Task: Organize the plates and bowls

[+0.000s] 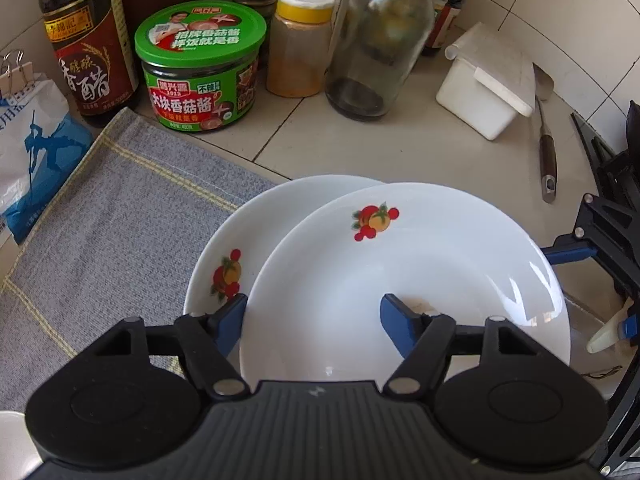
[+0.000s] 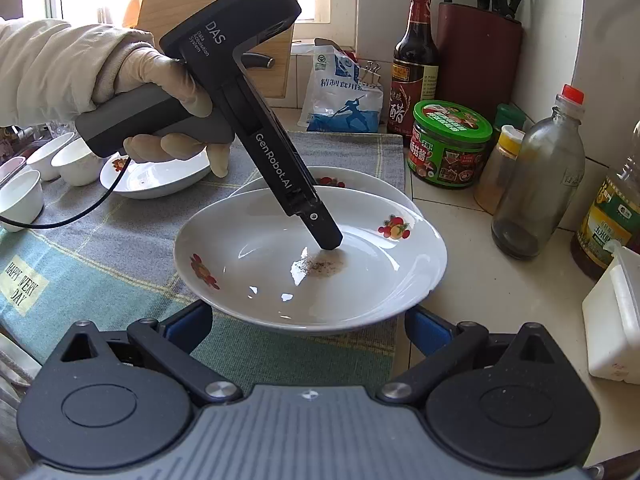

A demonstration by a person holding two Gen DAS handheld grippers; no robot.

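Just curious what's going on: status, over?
Left gripper open, fingers astride rim of top plate. Right gripper open beside it. Top plate lies askew on lower plate. Green-lid jar behind, apart.

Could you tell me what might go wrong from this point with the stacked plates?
1. The top plate sits off-centre on the lower plate; with the left claw open astride its rim, it could slide or rock.
2. The speckled residue in the top plate may smear onto that claw, which reaches in right beside it.
3. The glass bottle stands close by; a sliding plate might knock it.
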